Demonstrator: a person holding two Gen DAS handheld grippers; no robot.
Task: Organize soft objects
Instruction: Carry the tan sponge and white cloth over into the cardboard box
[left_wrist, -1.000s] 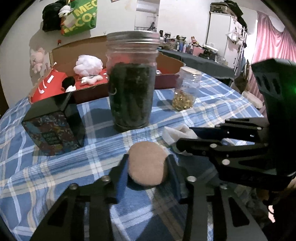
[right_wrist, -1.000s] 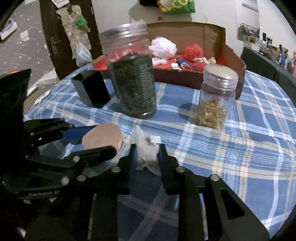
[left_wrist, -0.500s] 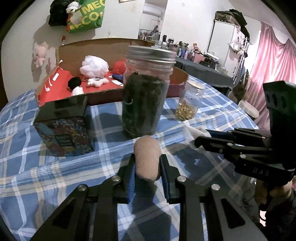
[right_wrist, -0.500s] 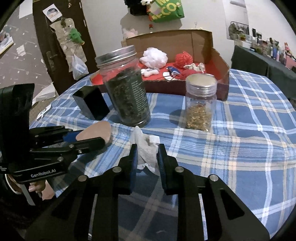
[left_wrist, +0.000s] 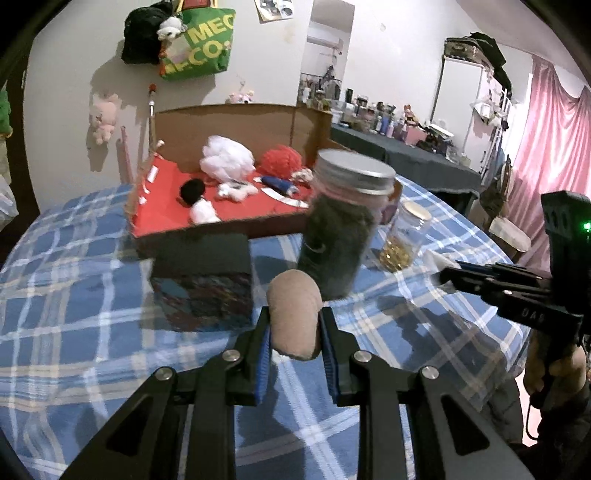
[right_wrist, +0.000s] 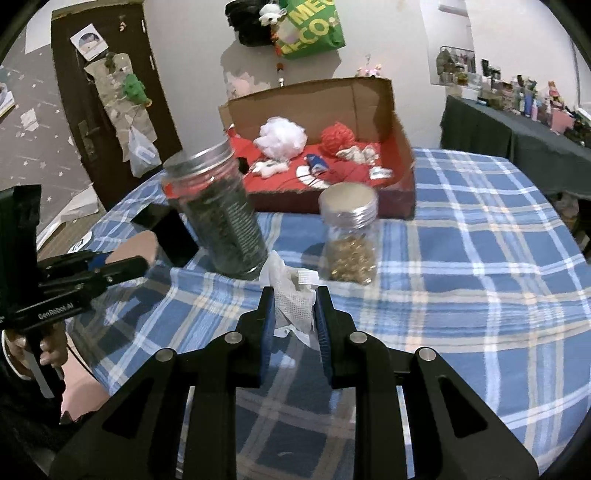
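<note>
Above tabletop (left_wrist: 74, 314): my left gripper (left_wrist: 293, 332) clamped on tan puff (left_wrist: 293, 314), my right gripper (right_wrist: 293, 314) clamped on white mesh cloth (right_wrist: 293, 306). Carry step, likely. Next: clear tall jar (right_wrist: 218, 221), release both into cardboard box (right_wrist: 369, 107).

Tall jar (right_wrist: 218, 214), small jar (right_wrist: 349, 236) and black box (left_wrist: 203, 277) block the cardboard box (right_wrist: 400, 155).
</note>
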